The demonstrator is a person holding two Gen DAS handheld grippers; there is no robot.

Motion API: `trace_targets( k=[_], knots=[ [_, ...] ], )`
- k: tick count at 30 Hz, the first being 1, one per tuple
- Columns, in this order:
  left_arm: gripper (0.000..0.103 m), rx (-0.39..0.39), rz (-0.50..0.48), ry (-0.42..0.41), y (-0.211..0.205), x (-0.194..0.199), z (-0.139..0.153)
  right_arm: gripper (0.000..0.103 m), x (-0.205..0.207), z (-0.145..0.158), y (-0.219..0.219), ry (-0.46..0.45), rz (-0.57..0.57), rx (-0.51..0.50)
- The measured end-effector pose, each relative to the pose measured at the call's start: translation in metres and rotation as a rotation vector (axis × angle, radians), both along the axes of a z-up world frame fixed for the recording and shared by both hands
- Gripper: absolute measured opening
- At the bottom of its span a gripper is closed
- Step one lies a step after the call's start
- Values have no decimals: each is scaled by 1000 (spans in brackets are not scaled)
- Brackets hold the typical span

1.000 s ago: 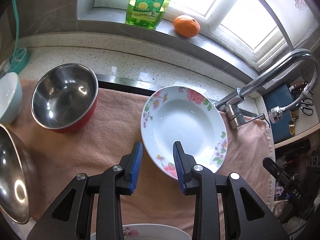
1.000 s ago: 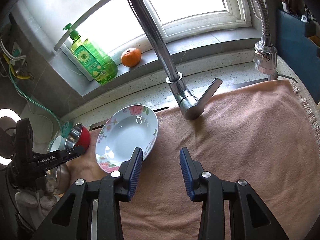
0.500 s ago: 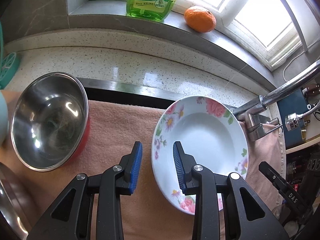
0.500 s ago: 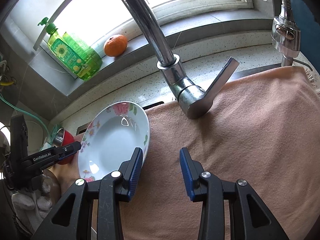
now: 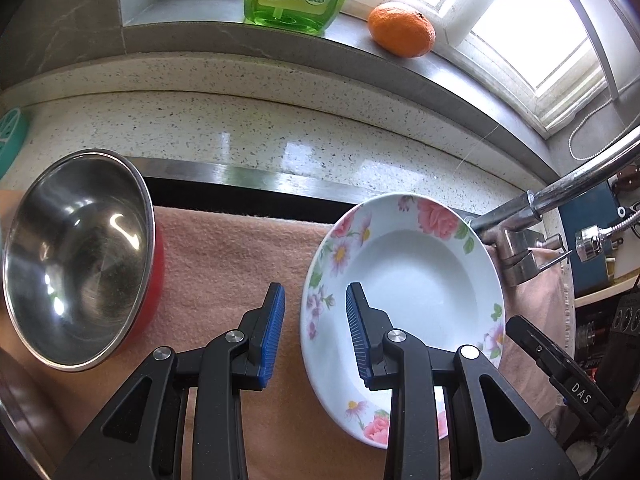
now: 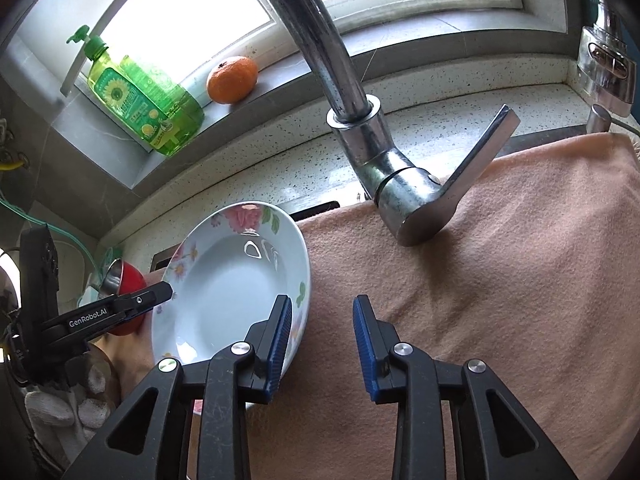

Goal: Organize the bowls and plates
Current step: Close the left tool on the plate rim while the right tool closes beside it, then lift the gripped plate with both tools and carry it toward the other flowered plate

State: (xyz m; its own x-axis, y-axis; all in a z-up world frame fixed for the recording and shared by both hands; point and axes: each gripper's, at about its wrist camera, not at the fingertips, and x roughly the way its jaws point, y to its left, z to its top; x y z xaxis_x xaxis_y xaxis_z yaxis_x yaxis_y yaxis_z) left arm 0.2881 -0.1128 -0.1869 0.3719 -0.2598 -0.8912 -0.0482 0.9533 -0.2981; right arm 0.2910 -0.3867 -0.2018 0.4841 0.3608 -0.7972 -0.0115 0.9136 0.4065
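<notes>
The flowered plate [image 5: 404,280] lay on the pink towel [image 5: 224,256], right of the steel bowl [image 5: 76,256]. The left gripper [image 5: 314,334] straddled its left rim, fingers apart, not squeezing. The right gripper [image 6: 322,344] straddled its right rim; its jaws had just been closing but held nothing.

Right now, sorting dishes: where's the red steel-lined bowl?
Left wrist view, far left: the red steel-lined bowl sits on the peach towel, left of the floral plate.

Green plastic dish-soap bottle [image 6: 146,110] and orange tangerine [image 6: 232,79] on the grey windowsill [image 5: 280,42], chrome curved faucet [image 6: 360,128], peach towel [image 6: 520,260].
</notes>
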Motion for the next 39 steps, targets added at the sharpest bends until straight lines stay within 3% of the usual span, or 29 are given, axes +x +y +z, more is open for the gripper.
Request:
trace_targets(
  k=[4, 14, 19, 39],
  knots=[
    [29, -3, -10, -1, -1, 0, -1, 22, 4, -4, 7, 8, 13, -10],
    [14, -6, -30, 9, -2, -1, -6, 16, 9, -12, 13, 32, 37, -14],
    [14, -11, -31, 8, -2, -1, -6, 12, 11, -12, 19, 34, 54, -18],
    [14, -29, -21, 12, 3, -5, -4, 12, 10, -7, 25, 30, 67, -52]
  ],
)
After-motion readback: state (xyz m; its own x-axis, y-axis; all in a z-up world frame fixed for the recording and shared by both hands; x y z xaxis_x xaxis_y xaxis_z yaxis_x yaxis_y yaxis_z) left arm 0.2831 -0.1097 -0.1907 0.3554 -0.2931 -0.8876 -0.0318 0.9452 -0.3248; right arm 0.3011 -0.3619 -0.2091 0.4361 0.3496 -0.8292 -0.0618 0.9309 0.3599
